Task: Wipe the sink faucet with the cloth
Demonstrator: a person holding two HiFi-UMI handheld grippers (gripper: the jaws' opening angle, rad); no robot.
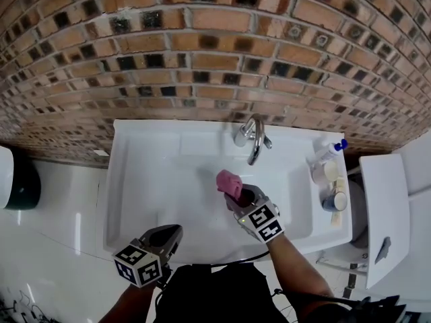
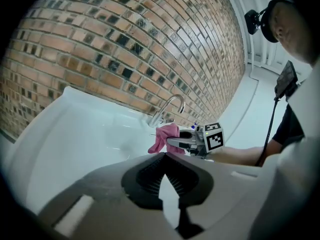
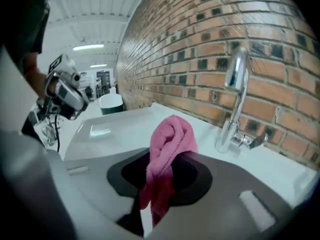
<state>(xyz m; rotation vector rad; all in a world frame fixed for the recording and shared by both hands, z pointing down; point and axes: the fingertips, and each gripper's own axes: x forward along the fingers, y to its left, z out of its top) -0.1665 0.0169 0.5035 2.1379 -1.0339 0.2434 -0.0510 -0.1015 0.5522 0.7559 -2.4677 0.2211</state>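
Right, R claw is out over the sink. Forearm reaches fwd from the lower edge, marker cube facing up. Its jaws are clamped on the pink cloth. In the right gripper view the cloth is pinched mid-length: a folded hump stands ahead of the jaw tips and the loose end hangs back betw. them toward the camera.

Faucet sits just ahead of R claw, a bit to its right, apart from the cloth.

L claw is held low, behind and left of R claw, over the sink's near rim. Left gripper view: jaw tips together, nothing betw. them, pointing toward R claw and the faucet beyond.

Materials:
- Cloth: fuzzy terry, soft folds.
- Faucet: shiny chrome, gooseneck spout curving back toward R claw, short lever at the base.
- Sink: white, glossy, rectangular, rounded corners.
- Brick wall beyond both claws: red-brown courses w/ small dark square insets.
- Claw shells: grey plastic; pads dark and ribbed.

White bottle w/ blue cap on the rim, right of R claw; print too small to read. Only legible marks are the b/w square codes on the cubes.
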